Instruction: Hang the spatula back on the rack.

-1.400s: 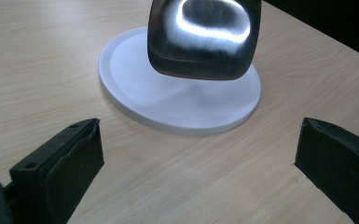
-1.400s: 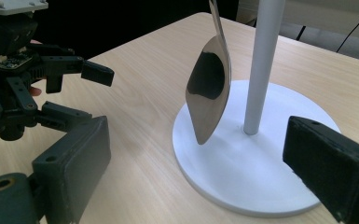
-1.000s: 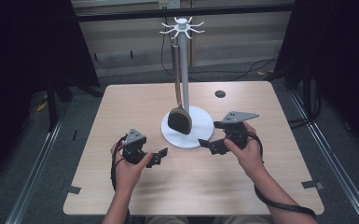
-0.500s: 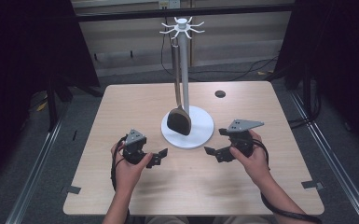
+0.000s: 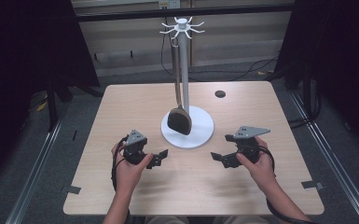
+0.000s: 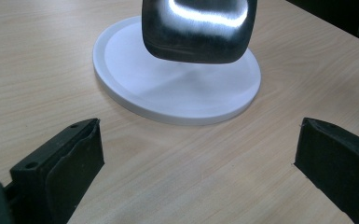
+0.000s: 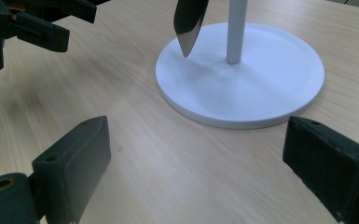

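A white stand (image 5: 183, 56) rises from a round white base (image 5: 200, 133) at the table's middle, with hooks at its top. A dark spatula (image 5: 179, 120) hangs from one hook, its blade just above the base. The blade (image 6: 198, 28) fills the top of the left gripper view, and its edge (image 7: 189, 23) shows beside the pole (image 7: 235, 32) in the right gripper view. My left gripper (image 5: 157, 158) is open, left of and nearer than the base. My right gripper (image 5: 220, 158) is open too, near the base's right front. Neither holds anything.
The wooden table (image 5: 121, 107) has a small dark round hole (image 5: 220, 94) at the back right. Metal rails run along the floor on both sides. In the right gripper view the left gripper (image 7: 23, 28) shows at the upper left.
My right gripper has drawn back from the base toward the near side and a little right. The left gripper has stayed put.
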Action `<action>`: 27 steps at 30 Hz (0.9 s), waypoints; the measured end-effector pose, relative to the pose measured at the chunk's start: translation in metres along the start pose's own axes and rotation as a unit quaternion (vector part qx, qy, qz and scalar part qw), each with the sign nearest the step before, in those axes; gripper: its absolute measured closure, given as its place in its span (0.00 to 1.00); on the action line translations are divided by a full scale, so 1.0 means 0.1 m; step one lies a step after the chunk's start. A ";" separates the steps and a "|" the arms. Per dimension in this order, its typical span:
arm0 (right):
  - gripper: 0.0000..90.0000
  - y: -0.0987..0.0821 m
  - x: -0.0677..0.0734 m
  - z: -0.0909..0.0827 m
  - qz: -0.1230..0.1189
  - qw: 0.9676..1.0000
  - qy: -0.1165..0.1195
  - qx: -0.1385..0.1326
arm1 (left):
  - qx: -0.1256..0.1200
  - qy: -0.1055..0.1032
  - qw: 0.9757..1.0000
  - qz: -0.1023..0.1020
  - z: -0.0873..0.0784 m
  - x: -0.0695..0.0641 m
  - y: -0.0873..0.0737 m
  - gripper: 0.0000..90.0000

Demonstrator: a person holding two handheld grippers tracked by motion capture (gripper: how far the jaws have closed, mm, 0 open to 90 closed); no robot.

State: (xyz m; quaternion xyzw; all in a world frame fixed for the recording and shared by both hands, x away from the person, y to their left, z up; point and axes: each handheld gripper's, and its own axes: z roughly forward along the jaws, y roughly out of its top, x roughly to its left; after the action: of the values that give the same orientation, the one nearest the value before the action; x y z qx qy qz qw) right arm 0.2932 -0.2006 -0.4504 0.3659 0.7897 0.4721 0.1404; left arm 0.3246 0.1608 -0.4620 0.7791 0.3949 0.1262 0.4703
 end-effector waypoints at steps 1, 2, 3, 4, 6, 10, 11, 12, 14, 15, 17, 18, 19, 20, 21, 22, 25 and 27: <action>0.08 -0.02 -0.01 0.00 0.001 1.000 -0.001 0.000 | 0.001 0.001 1.000 0.001 0.00 0.00 0.00 0.01; 0.09 -0.04 -0.02 -0.01 0.000 1.000 -0.001 0.000 | 0.002 0.001 1.000 0.001 0.00 0.00 0.00 0.01; 0.08 -0.05 -0.02 -0.01 0.001 1.000 -0.002 0.000 | 0.002 0.001 1.000 -0.002 0.01 0.00 -0.01 0.01; 0.08 -0.09 -0.04 -0.02 0.005 1.000 -0.003 0.000 | 0.002 0.000 1.000 -0.001 0.01 0.00 -0.01 0.01; 0.08 -0.10 -0.05 -0.03 0.004 1.000 -0.004 0.000 | 0.004 0.000 1.000 0.001 0.00 0.00 -0.01 0.01; 0.09 -0.16 -0.08 -0.05 0.011 1.000 -0.007 0.002 | 0.004 0.000 1.000 0.001 0.00 0.01 -0.01 0.01; 0.09 -0.18 -0.09 -0.06 0.011 1.000 -0.008 0.003 | 0.004 0.000 1.000 0.001 0.00 0.01 -0.01 0.01; 0.09 -0.20 -0.10 -0.07 0.012 1.000 -0.008 0.004 | 0.004 0.001 1.000 0.001 0.00 0.01 -0.01 0.01; 0.08 -0.23 -0.12 -0.08 0.014 1.000 -0.009 0.007 | 0.004 0.001 1.000 0.002 0.00 0.02 -0.01 0.01; 0.09 -0.25 -0.13 -0.09 0.014 1.000 -0.011 0.009 | 0.003 0.002 1.000 0.000 0.00 0.02 -0.01 0.01; 0.09 -0.27 -0.14 -0.12 0.014 1.000 -0.014 0.012 | 0.002 0.001 1.000 0.000 -0.01 0.02 -0.01 0.01; 0.09 -0.30 -0.15 -0.14 0.014 1.000 -0.015 0.014 | 0.002 0.001 1.000 -0.002 -0.01 0.02 -0.02 0.01; 0.09 -0.30 -0.15 -0.14 0.014 1.000 -0.015 0.014 | 0.002 0.001 1.000 -0.002 -0.01 0.02 -0.02 0.01; 0.09 -0.31 -0.16 -0.15 0.015 1.000 -0.015 0.013 | 0.004 0.001 1.000 -0.001 -0.01 0.03 -0.02 0.01; 0.09 -0.31 -0.16 -0.16 0.016 1.000 -0.017 0.014 | 0.003 0.000 1.000 -0.002 0.00 0.02 -0.02 0.01; 0.09 -0.32 -0.17 -0.16 0.015 1.000 -0.016 0.014 | 0.004 0.000 1.000 -0.001 0.00 0.02 -0.02 0.01; 0.09 -0.32 -0.18 -0.18 0.017 1.000 -0.018 0.010 | 0.005 0.000 1.000 -0.001 0.00 0.02 -0.02 0.01; 0.09 -0.32 -0.18 -0.18 0.017 1.000 -0.018 0.010 | 0.005 0.001 1.000 0.000 0.00 0.03 -0.02 0.01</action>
State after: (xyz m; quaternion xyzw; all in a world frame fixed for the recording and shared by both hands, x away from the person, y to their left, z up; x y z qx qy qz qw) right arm 0.2808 -0.2340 -0.4700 0.3892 0.7850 0.4602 0.1431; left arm 0.3254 0.1631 -0.4642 0.7814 0.3956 0.1253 0.4660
